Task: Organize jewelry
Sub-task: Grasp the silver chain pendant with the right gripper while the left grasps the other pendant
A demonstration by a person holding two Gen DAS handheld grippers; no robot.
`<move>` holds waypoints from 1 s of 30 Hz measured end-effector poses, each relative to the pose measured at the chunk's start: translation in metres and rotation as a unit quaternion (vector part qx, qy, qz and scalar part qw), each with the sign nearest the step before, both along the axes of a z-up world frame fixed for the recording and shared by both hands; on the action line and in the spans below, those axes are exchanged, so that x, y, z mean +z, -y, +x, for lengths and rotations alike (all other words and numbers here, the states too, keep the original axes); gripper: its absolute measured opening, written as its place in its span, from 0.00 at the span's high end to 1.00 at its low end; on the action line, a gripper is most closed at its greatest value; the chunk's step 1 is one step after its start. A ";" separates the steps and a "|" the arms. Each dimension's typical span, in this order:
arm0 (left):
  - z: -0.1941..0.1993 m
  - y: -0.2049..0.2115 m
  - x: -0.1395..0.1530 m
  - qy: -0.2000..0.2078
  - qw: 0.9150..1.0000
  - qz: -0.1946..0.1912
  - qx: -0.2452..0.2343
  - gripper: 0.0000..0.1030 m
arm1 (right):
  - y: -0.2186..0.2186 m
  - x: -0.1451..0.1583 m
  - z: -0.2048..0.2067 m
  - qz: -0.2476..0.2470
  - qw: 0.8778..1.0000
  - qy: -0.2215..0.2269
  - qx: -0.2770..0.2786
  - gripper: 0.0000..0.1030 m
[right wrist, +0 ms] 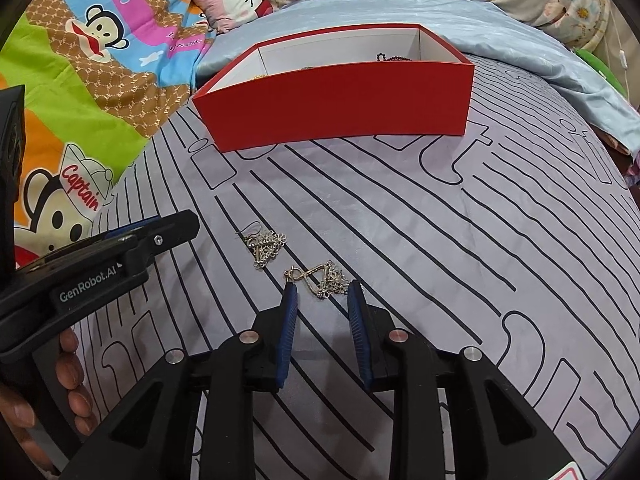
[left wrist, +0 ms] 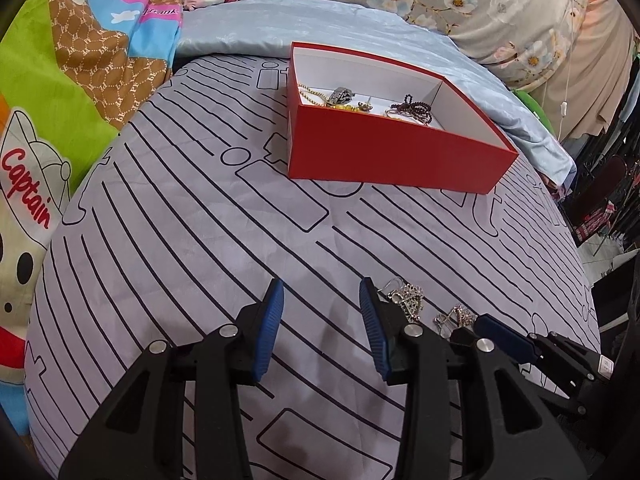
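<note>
A red box [left wrist: 400,156] with a white inside stands on the bed and holds a gold chain, a dark bead bracelet [left wrist: 416,109] and other small pieces. Two silver filigree earrings lie on the striped sheet. One earring [right wrist: 325,280] lies flat between the tips of my right gripper [right wrist: 322,294], whose pads stand apart and do not press on it. The other earring [right wrist: 266,246] lies a little to the left, just right of my left gripper [left wrist: 321,292]. That gripper is open over bare sheet. The red box [right wrist: 340,108] rim hides most of its contents in the right wrist view.
The grey sheet with black lines [left wrist: 200,220] covers the bed. A cartoon-print blanket [left wrist: 60,80] lies along the left, a pale blue cloth [left wrist: 360,24] and a floral pillow [left wrist: 500,4] behind the box. A person's hand [right wrist: 68,364] holds the left gripper's handle.
</note>
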State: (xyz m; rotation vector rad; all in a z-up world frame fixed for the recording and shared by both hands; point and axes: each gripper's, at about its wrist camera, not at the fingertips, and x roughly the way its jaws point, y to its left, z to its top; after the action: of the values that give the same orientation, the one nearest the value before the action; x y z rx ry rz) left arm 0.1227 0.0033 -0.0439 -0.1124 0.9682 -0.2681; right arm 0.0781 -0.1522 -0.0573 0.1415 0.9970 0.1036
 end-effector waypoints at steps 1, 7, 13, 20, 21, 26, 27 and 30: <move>-0.001 0.000 -0.001 -0.001 1.000 0.000 0.000 0.63 | 0.000 0.000 0.000 -0.001 1.000 0.001 0.000 0.74; -0.003 -0.001 -0.002 -0.005 1.000 -0.004 -0.002 0.63 | 0.004 0.000 0.004 -0.002 1.000 0.003 -0.008 0.74; -0.005 0.003 -0.002 -0.006 1.000 -0.006 -0.010 0.63 | 0.003 0.000 0.010 -0.011 1.000 0.007 -0.006 0.74; -0.005 0.007 -0.001 -0.006 1.000 -0.010 -0.017 0.63 | 0.002 -0.001 0.010 -0.023 1.000 0.013 -0.001 0.88; -0.006 0.007 -0.001 -0.006 1.000 -0.011 -0.017 0.63 | 0.003 -0.002 0.010 -0.018 1.000 0.013 -0.001 0.90; -0.006 0.012 -0.002 -0.009 1.000 -0.012 -0.023 0.63 | 0.008 -0.002 0.010 -0.013 1.000 0.012 -0.008 0.97; -0.006 0.012 -0.001 -0.010 1.000 -0.013 -0.024 0.63 | 0.009 -0.001 0.010 -0.011 1.000 0.011 -0.009 0.97; -0.006 0.014 -0.002 -0.013 0.999 -0.016 -0.028 0.63 | 0.015 0.000 0.009 -0.007 1.000 0.011 -0.017 0.98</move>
State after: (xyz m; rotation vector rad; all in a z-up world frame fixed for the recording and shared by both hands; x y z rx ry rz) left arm 0.1169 -0.0108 -0.0458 -0.1191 0.9931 -0.3349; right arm 0.0868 -0.1670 -0.0576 0.1437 0.9728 0.0659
